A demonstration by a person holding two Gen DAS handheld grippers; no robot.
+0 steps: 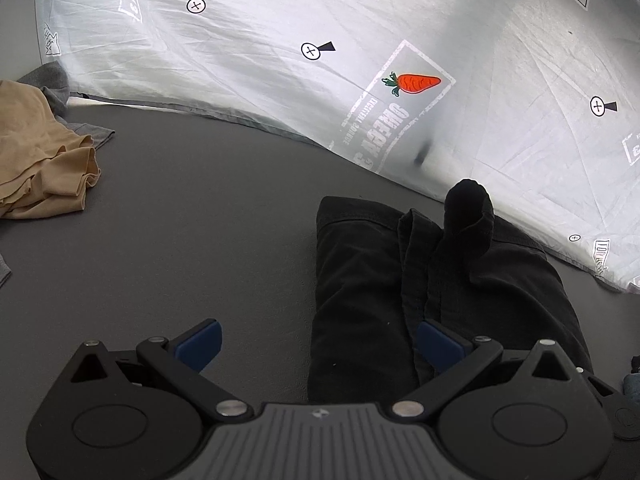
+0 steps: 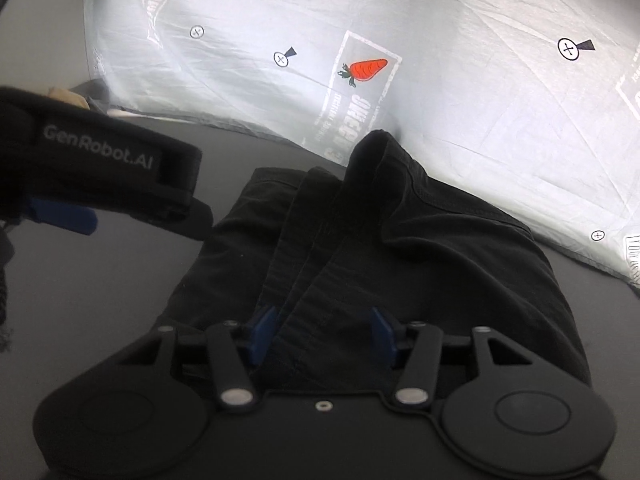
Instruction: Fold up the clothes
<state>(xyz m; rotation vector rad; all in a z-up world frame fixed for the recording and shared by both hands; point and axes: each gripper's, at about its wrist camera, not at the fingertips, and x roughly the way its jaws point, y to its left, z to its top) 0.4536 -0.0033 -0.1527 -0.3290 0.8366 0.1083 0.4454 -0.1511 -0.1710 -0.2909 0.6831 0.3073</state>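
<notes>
A black garment (image 1: 440, 288) lies folded into a thick bundle on the dark grey surface (image 1: 200, 248), with a rolled end sticking up at its far side. It also shows in the right wrist view (image 2: 400, 248). My left gripper (image 1: 320, 344) is open, its right finger over the bundle's near left part, holding nothing. My right gripper (image 2: 324, 334) is open just above the bundle's near edge, with cloth folds between its blue pads, not clamped. The left gripper also shows in the right wrist view (image 2: 120, 184), at the left, beside the bundle.
A white printed sheet (image 1: 360, 60) with a carrot picture rises behind the bundle. A tan garment (image 1: 40, 160) lies crumpled at the far left on a grey one (image 1: 52, 84). Bare grey surface lies between them and the bundle.
</notes>
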